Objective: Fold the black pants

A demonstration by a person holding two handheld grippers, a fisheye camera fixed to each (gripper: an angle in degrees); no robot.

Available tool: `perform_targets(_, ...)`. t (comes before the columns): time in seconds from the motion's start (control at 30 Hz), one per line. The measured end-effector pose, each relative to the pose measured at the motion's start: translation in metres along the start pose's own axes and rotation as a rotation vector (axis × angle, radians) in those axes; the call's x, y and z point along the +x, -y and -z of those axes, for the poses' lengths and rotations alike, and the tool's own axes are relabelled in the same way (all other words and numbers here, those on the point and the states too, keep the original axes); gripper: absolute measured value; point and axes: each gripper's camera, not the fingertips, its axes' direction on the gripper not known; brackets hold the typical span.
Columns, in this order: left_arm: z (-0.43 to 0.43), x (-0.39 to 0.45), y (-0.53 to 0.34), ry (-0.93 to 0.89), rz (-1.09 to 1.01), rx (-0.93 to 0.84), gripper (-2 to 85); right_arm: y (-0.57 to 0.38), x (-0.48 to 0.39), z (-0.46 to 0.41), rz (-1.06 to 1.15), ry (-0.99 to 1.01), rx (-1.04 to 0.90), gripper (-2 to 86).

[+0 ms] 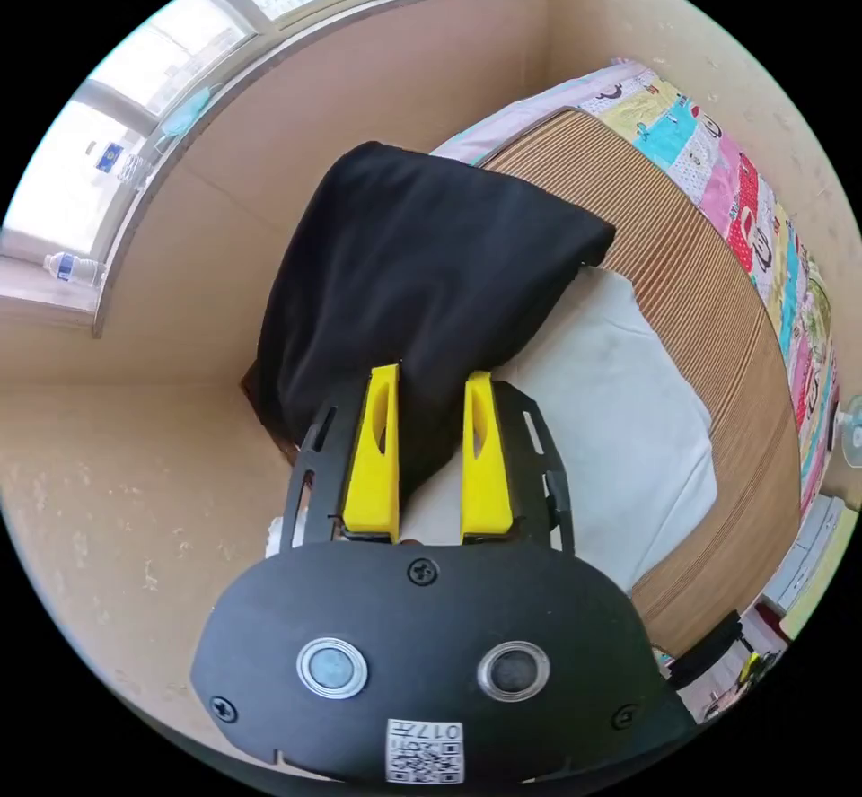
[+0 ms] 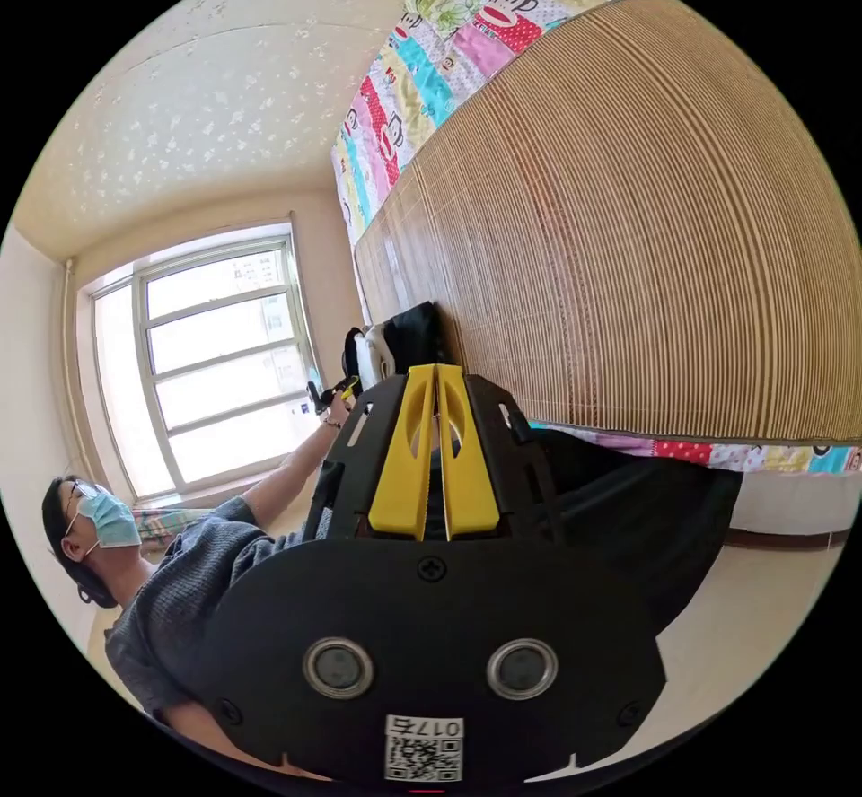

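pants: the folded black cotton pants point(image 1: 422, 285) sat bunched on the white sheet point(image 1: 620, 438), right beside the ribbed bamboo bed mat point(image 1: 709, 312).
left tool point(image 1: 431, 384): yellow jaws apart, nothing pinched, hovering at the pants' near edge.
right tool point(image 2: 435, 384): jaws pressed together; couldn't tell if cloth was in there.
risk: a shallow grab could've peeled one layer and wrecked the fold.

Pants point(image 1: 422, 285) mid-frame on the white sheet point(image 1: 620, 420), over the mat point(image 1: 709, 294). Window point(image 1: 171, 70) at upper left. Quilt point(image 1: 763, 232) along the right edge.
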Motion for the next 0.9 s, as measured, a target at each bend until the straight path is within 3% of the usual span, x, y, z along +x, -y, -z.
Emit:
perform_targets(0.1,0.019,-0.026,-0.017,-0.139,-0.016,0.029,6.9,0.020,-0.001,-0.018,0.016,0.000,-0.052,0.4)
perform_targets(0.2,0.037,-0.082,-0.028,-0.424,0.039,0.008,5.2,0.034,0.008,-0.029,0.017,0.049,-0.073,0.4)
perform_targets(0.37,0.117,-0.148,-0.069,-1.124,-0.047,0.243,0.6,0.050,0.031,-0.028,-0.005,0.114,-0.063,0.4)
perform_targets(0.43,0.154,-0.145,-0.083,-1.255,-0.127,0.318,0.1,0.056,0.041,-0.022,-0.008,0.153,-0.045,0.5)
perform_targets(0.6,0.277,-0.076,-0.151,-1.266,-0.514,0.425,-0.4,0.065,0.044,-0.005,0.087,0.234,-0.030,0.8)
perform_targets(0.7,0.338,-0.048,-0.216,-1.393,-0.644,0.542,-0.5,0.068,0.042,0.006,0.184,0.316,-0.035,1.5)
perform_targets(0.8,0.379,-0.037,-0.282,-1.640,-0.737,0.641,-0.4,0.068,0.043,0.006,0.232,0.447,-0.091,3.3)
perform_targets(0.9,0.413,-0.020,-0.351,-1.764,-0.914,0.688,-0.4,0.070,0.049,-0.012,0.231,0.628,-0.217,11.3)
